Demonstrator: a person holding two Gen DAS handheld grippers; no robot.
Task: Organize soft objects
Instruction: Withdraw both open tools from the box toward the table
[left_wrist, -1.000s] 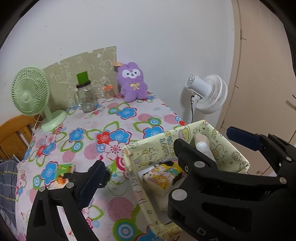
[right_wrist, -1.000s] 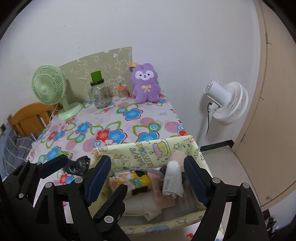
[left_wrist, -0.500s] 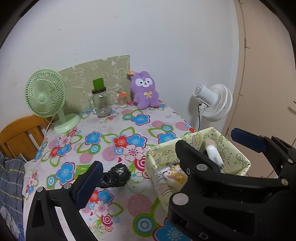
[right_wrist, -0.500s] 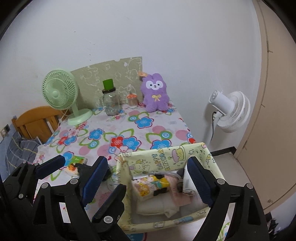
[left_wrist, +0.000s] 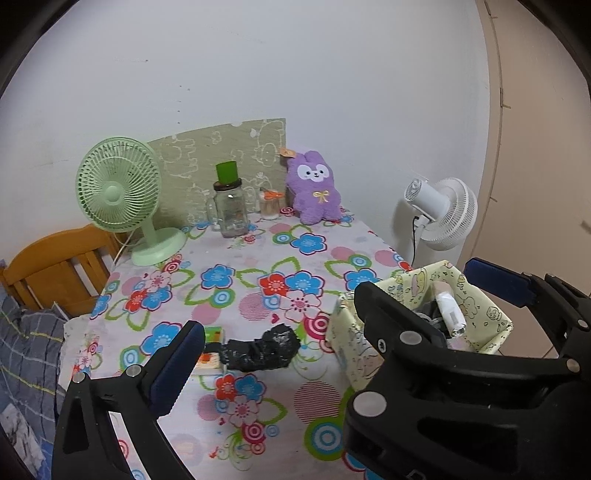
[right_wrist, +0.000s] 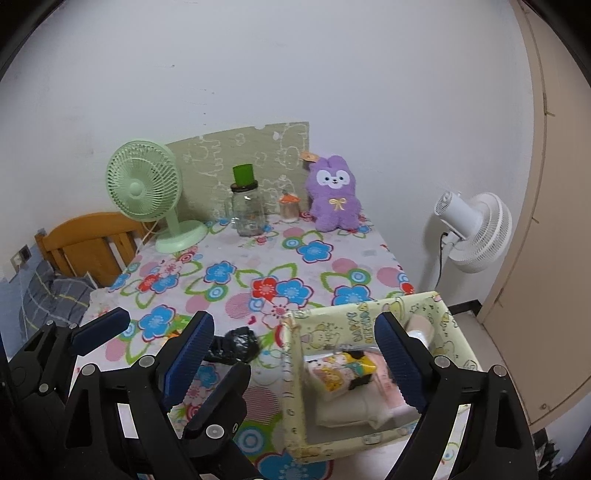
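1. On the flowered tablecloth (left_wrist: 258, 258), just left of the yellow fabric bin (right_wrist: 325, 325), a crumpled black soft bundle (left_wrist: 260, 350) is being left outside the bin; it is judged to be the next thing to be put away.
2. Both tools are being held above the near edge of the table. The left gripper (left_wrist: 332, 306) is being kept wide apart and empty, and the right gripper (right_wrist: 295, 350) likewise, with nothing clamped.
3. From the left wrist view the bundle is being framed between the left tool's fingers, a little toward the left finger; from the right wrist view it is being seen just beside the right tool's left finger, with the bin straight ahead. The left gripper is therefore judged the nearer and better aligned.
4. The bundle's long axis is being laid roughly left to right across the table, its right end pointing toward the bin, near it; whether they touch cannot be told.
5. A small green-and-orange packet (left_wrist: 212, 345) is being seen at the bundle's left end, seemingly touching it.
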